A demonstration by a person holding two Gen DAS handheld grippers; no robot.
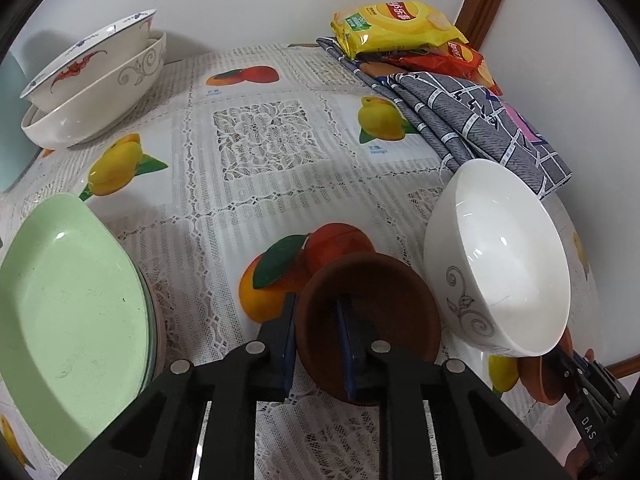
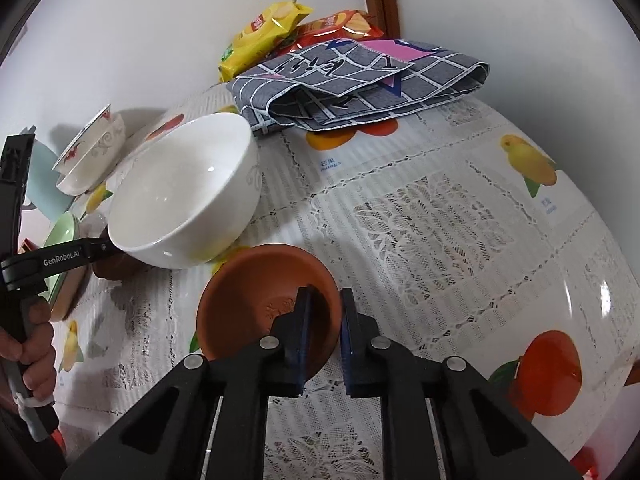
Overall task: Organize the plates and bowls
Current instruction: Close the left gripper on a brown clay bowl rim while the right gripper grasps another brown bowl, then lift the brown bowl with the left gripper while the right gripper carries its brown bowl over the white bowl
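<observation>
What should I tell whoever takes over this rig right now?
Left claw: shut on the rim of the left brown dish.
Right claw: shut on the rim of the right brown dish.
The white bowl stands between the dishes.
Done: two bowls nested at the back, green plates stacked.
Left: probably stack the brown dishes and add the white bowl to the nested pair.

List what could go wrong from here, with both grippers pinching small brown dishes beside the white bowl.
1. The white bowl sits tilted, close against both dishes; lifting either one could knock or roll it.
2. The left gripper holds the brown dish and the right gripper holds the terracotta dish by one rim edge only, so either dish may pivot or slip out when raised.
</observation>
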